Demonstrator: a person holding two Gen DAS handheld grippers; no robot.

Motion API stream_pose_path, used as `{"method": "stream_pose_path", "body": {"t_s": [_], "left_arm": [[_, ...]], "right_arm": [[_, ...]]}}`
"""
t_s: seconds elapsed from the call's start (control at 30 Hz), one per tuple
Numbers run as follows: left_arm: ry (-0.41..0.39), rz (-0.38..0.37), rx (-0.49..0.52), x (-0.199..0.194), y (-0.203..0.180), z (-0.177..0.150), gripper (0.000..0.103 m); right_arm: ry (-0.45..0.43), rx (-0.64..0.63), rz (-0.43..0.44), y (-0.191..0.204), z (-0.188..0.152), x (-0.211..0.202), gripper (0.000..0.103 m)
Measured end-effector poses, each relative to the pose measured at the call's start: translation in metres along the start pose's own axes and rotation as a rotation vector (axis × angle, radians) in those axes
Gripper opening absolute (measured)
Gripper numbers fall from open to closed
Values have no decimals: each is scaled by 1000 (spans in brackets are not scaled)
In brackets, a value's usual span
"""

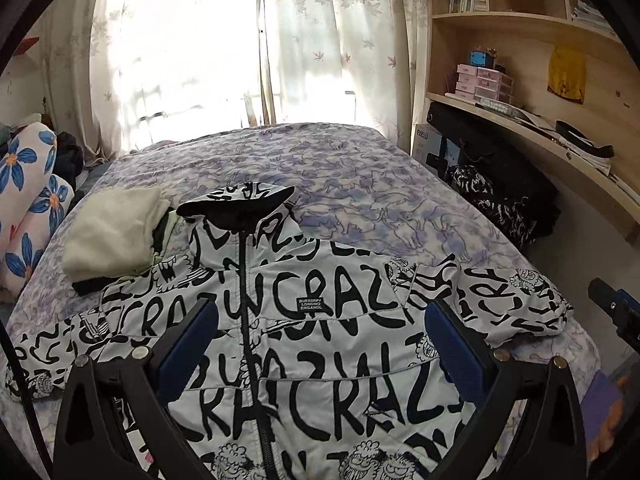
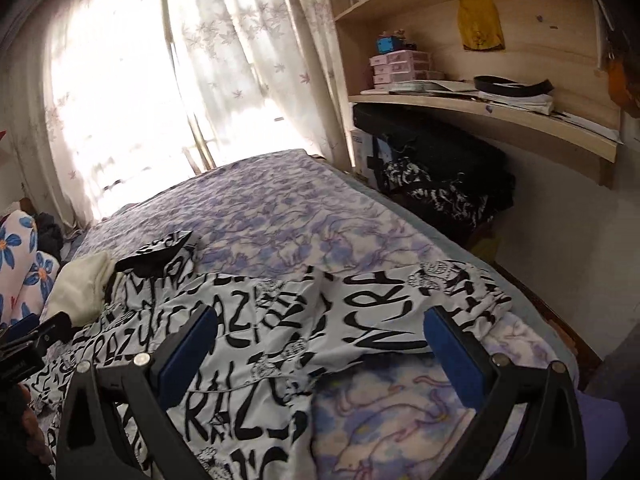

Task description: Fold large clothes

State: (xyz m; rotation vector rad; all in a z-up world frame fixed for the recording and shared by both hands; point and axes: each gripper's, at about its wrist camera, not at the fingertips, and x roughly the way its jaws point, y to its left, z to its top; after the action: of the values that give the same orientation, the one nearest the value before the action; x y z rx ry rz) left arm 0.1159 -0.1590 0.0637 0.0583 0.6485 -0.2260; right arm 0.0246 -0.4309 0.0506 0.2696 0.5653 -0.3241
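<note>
Left wrist: the left gripper [image 1: 320, 340] hangs wide, empty, above the white black-lettered zip jacket [image 1: 304, 320] lying flat, unfolded, on the lilac bedspread [image 1: 360, 184]. Right wrist: the right gripper [image 2: 320, 344] gapes empty over its spread sleeve [image 2: 420, 300].

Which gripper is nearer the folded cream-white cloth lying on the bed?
Left. The left gripper hovers over the jacket's zipper, close to the folded cream-white cloth; the right gripper is over the far sleeve.
</note>
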Motion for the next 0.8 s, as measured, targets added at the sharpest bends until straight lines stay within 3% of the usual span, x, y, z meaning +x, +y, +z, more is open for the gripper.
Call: {"method": "stream_pose_path", "body": {"t_s": [0.27,0.6,0.73,0.8], "left_arm": [[3,24,41,61,-45,3,102],[99,8,49,140,-75,-13,102],[66,19,54,146,-73,-22,102],[80,16,60,149,-72,-24,102]], "right_arm": [[183,254,-65,-99,2,77,102],[438,619,-105,-187,-47,173,88],[435,705,-79,-203,-63,189,77],[412,700,-89,-204,-63,193,66]]}}
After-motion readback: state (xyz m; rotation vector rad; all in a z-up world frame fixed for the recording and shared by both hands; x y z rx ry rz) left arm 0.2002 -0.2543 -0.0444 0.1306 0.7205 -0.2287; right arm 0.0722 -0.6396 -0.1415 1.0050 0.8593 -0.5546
